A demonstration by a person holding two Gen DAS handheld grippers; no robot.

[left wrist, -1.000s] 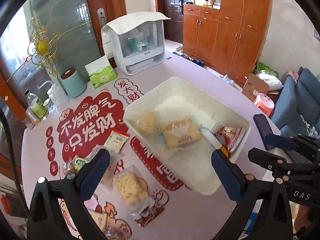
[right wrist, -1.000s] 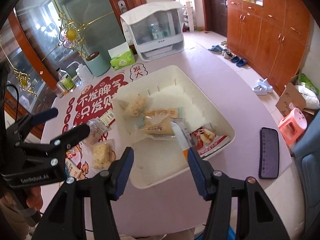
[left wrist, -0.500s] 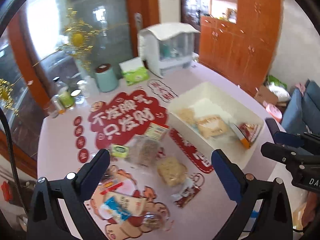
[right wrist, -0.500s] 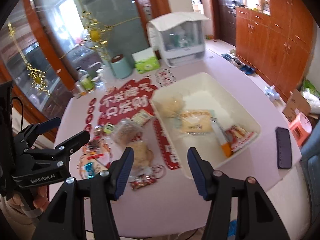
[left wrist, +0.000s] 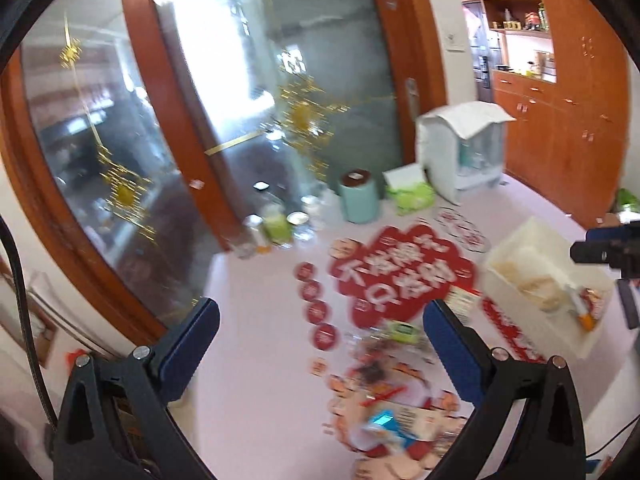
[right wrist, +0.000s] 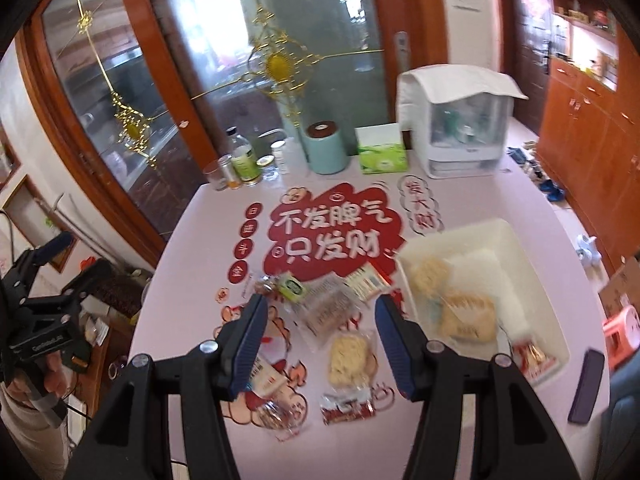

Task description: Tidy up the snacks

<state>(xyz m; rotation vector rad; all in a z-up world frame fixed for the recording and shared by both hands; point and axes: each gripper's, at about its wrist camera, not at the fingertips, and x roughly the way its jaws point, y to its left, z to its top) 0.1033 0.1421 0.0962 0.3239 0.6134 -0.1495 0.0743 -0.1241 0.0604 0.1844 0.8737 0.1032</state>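
**Two empty claws held above a snack-strewn table**

A pale pink table (right wrist: 460,208) is seen from above, with a white bin (right wrist: 532,248) as the landmark. Inside the bin, pale noodle-cake packets (right wrist: 466,314) and a red packet (right wrist: 534,356) are contained. Left of the bin, loose snacks are scattered on the table: a clear packet (right wrist: 330,310), a noodle cake (right wrist: 350,356) and a small red wrapper (right wrist: 346,404). The right claw (right wrist: 320,342) is held above these snacks, its jaws apart and nothing gripped. The left claw (left wrist: 320,344) is seen further left of the bin, jaws wide apart and empty. A dark phone (right wrist: 586,386) lies right of the bin.
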